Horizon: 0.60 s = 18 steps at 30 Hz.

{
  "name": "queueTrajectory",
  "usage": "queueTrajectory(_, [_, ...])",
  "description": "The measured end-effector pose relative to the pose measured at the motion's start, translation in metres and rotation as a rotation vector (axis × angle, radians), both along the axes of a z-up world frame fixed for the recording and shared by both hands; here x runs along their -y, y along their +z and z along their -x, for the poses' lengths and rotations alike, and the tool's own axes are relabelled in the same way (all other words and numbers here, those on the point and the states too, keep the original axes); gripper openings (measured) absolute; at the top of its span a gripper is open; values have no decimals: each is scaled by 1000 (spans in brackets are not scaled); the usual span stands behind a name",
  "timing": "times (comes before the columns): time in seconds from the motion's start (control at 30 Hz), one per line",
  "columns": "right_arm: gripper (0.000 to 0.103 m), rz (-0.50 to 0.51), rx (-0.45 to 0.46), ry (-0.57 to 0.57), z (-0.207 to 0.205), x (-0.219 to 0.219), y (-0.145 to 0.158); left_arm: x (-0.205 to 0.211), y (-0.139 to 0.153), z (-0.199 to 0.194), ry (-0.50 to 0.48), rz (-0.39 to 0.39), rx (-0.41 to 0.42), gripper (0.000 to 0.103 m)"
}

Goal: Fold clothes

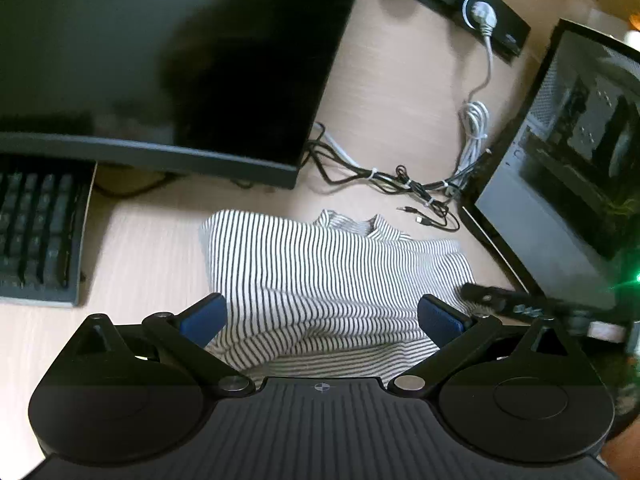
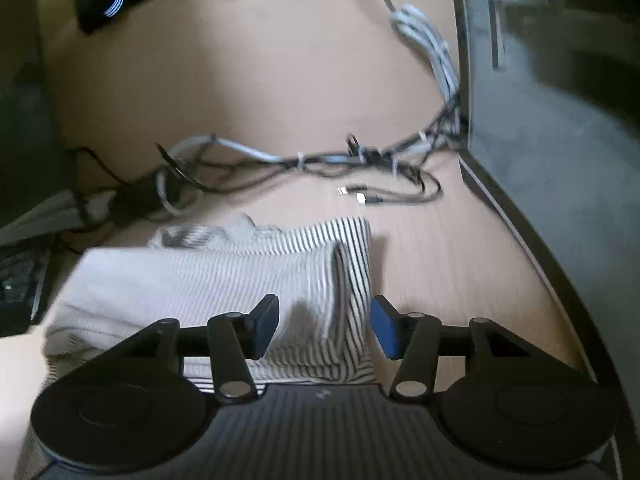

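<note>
A black-and-white striped shirt [image 1: 320, 272] lies partly folded on the light wooden desk, its collar toward the back. My left gripper [image 1: 322, 318] is open wide above the shirt's near part, with nothing between its blue pads. In the right wrist view the same shirt [image 2: 224, 276] shows a folded layer with its pale inside facing up and a striped right edge. My right gripper [image 2: 324, 330] is open over that right edge, with cloth between the pads but not pinched. The right gripper's tip also shows in the left wrist view [image 1: 492, 296].
A dark monitor [image 1: 160, 60] and a keyboard [image 1: 36, 236] stand at the left. A computer case [image 1: 580, 168] stands at the right. Bundled cables [image 1: 400, 184] and loose plugs [image 2: 360, 196] lie behind the shirt. A black power strip [image 1: 460, 0] lies at the back.
</note>
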State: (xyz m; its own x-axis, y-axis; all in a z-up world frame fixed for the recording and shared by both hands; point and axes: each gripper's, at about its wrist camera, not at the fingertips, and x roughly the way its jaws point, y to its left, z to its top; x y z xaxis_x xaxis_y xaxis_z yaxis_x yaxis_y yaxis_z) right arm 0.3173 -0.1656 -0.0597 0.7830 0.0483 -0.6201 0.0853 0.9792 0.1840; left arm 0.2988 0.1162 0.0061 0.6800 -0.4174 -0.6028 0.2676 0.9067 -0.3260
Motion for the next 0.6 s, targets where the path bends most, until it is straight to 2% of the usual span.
queueTrajectory(0.03, [48, 0, -10, 9, -6, -1, -4, 2, 0, 0, -3, -2, 1, 103])
queueTrajectory(0.1, [13, 39, 2, 46, -10, -10, -1, 5, -1, 0, -14, -5, 2, 103])
queueTrajectory(0.13, [8, 72, 24, 71, -10, -16, 6, 6, 0, 0, -22, -3, 6, 103])
queueTrajectory(0.3, [7, 85, 138, 49, -7, 2, 46, 11, 2, -3, -53, 10, 34, 103])
queueTrajectory(0.37, [7, 88, 94, 33, -13, 11, 36, 17, -4, -10, -65, 19, 33, 103])
queueTrajectory(0.47, [11, 66, -46, 12, -21, 18, -2, 25, -22, -26, -75, 7, -28, 103])
queueTrajectory(0.53, [16, 67, -43, -18, -14, 19, -10, 28, -31, -29, -83, -31, -37, 103])
queueTrajectory(0.6, [24, 56, -4, -29, -2, 17, 1, 31, -35, -28, -103, -78, -19, 103])
